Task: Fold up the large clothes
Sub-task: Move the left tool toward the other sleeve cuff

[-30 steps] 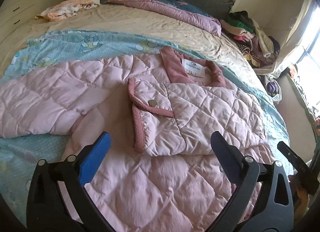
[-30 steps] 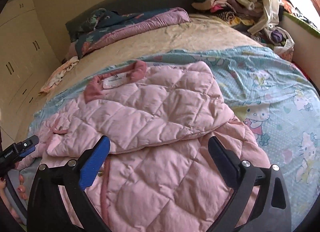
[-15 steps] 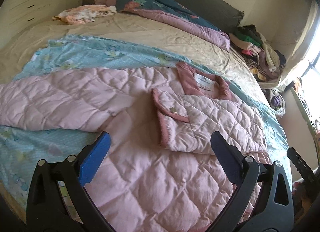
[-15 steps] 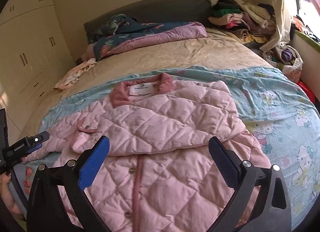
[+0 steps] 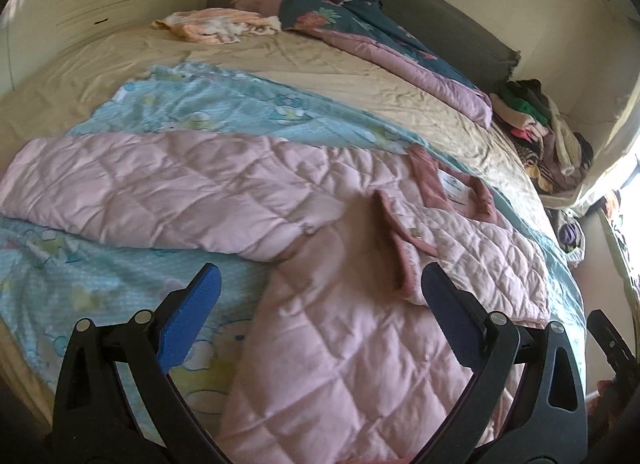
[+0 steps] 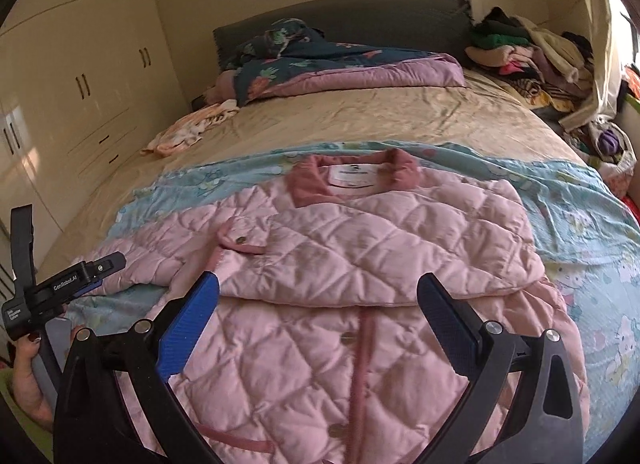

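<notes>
A pink quilted jacket (image 5: 340,328) lies front-up on a light blue cartoon blanket (image 5: 200,112) on the bed. Its right side is folded over the chest (image 6: 392,248); its left sleeve (image 5: 152,192) stretches out flat to the left. The dark pink collar with a white label (image 6: 352,178) faces the headboard. My left gripper (image 5: 318,292) is open and empty above the jacket's lower left edge. My right gripper (image 6: 318,296) is open and empty above the jacket's button line. The left gripper also shows at the left of the right wrist view (image 6: 76,284).
A beige sheet (image 6: 360,116) covers the bed beyond the blanket. A dark floral and purple quilt (image 6: 340,68) lies by the headboard. A pile of clothes (image 6: 528,52) sits at the far right corner. A small light garment (image 6: 188,128) lies at left. Wardrobes (image 6: 80,84) line the left wall.
Both grippers have pulled back and risen from the jacket, staying open. The left view has swung left, showing more of the spread sleeve and the blanket.
</notes>
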`<state>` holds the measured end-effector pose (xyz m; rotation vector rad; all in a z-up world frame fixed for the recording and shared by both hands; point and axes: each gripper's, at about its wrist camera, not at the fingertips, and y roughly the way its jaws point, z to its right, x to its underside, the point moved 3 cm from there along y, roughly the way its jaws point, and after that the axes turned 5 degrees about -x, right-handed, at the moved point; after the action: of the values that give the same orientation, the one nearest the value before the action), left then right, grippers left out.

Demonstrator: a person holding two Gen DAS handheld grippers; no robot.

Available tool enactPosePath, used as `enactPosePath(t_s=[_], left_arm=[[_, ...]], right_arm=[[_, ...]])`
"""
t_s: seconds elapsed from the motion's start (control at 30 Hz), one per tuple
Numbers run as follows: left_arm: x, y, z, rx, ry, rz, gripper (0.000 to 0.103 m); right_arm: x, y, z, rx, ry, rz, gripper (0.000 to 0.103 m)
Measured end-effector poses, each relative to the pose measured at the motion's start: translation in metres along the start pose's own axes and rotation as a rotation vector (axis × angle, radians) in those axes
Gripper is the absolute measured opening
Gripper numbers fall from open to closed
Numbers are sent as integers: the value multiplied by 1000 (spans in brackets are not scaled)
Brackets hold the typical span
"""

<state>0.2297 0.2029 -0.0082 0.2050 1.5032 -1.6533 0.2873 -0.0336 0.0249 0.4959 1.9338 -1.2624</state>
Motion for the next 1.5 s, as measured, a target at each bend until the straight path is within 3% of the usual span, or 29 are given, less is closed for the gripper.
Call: enactPosePath(t_s=[0.87, 1.5], left_arm=[[-2, 9, -126, -100, -192, 11, 94], [-8, 32, -208, -160, -363, 32, 94]], right_arm=[[5, 68, -131, -83, -228, -82, 99], [14, 104, -176, -118, -279, -112, 99]])
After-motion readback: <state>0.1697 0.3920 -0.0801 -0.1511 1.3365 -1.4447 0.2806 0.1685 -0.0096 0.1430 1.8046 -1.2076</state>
